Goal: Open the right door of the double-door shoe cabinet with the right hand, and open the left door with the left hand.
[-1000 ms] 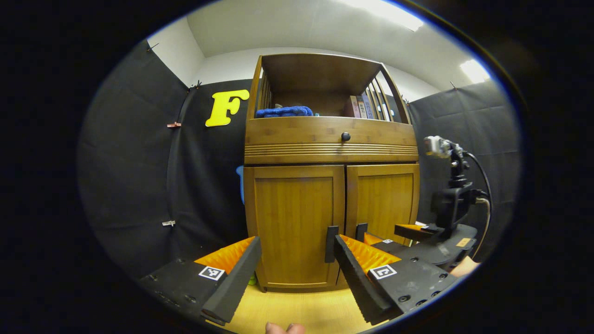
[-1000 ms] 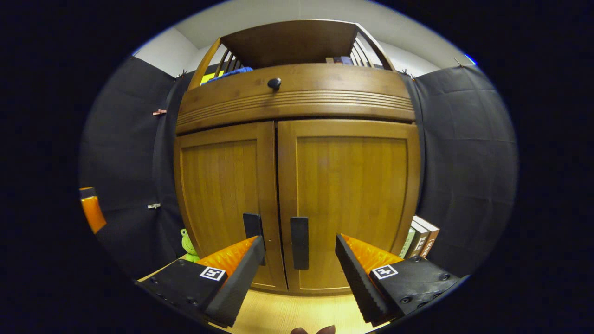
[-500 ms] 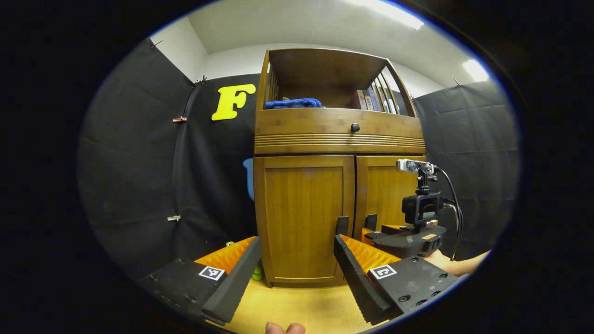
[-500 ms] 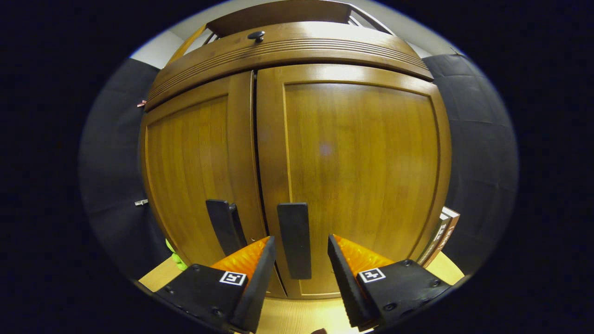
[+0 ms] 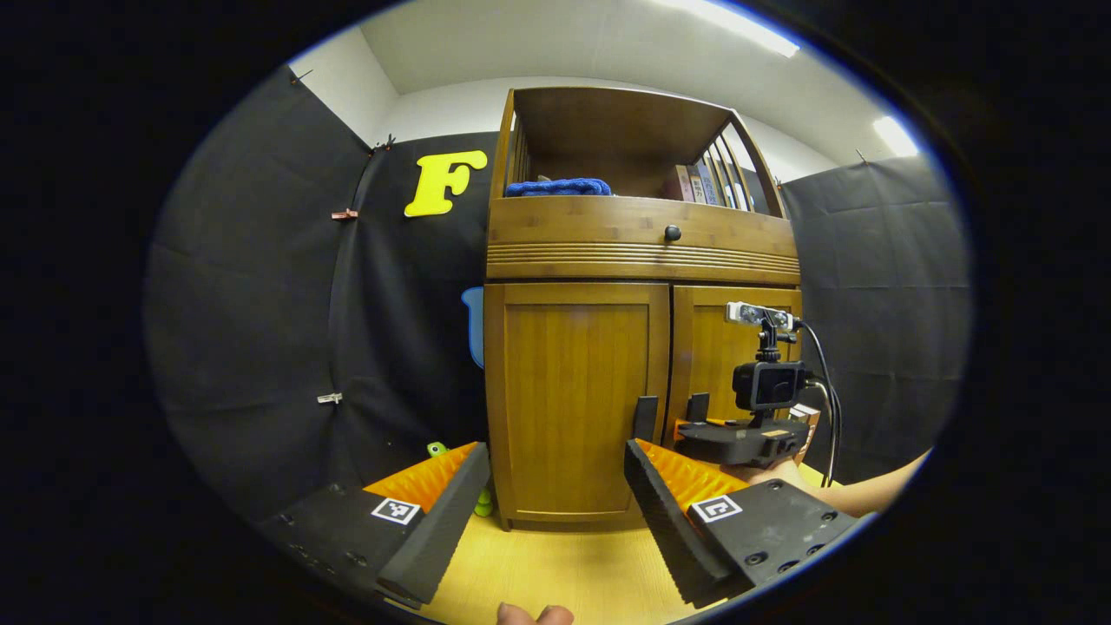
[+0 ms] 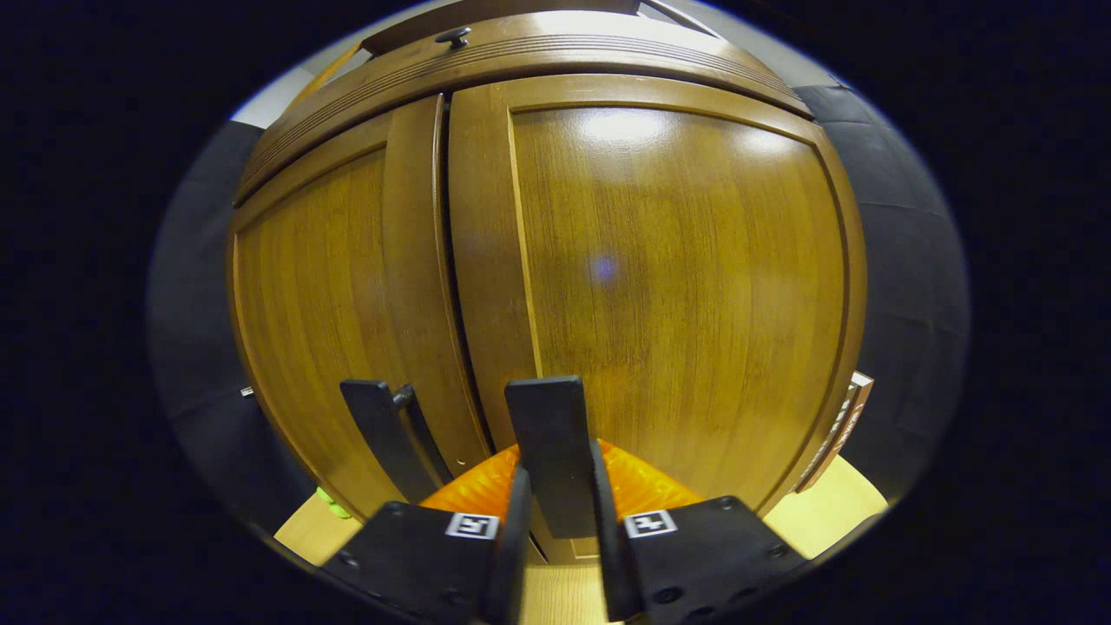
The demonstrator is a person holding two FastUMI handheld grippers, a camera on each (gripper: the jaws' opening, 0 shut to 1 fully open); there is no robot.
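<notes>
The wooden shoe cabinet stands ahead with both doors closed. In the right gripper view, my right gripper is shut on the dark flat handle of the right door, low on the right door. The left door's handle stands free beside it. In the left gripper view, my left gripper hangs open, well short of the left door and its handle. The right gripper is seen there at the right handle, held by a hand.
A drawer knob sits above the doors. A blue cloth and books lie on the upper shelf. A green toy stands on the wooden floor left of the cabinet. Books lean at its right side.
My right gripper moved in to the right door's handle and closed on it. The left gripper drew back a little and stayed open. Both doors remain closed.
</notes>
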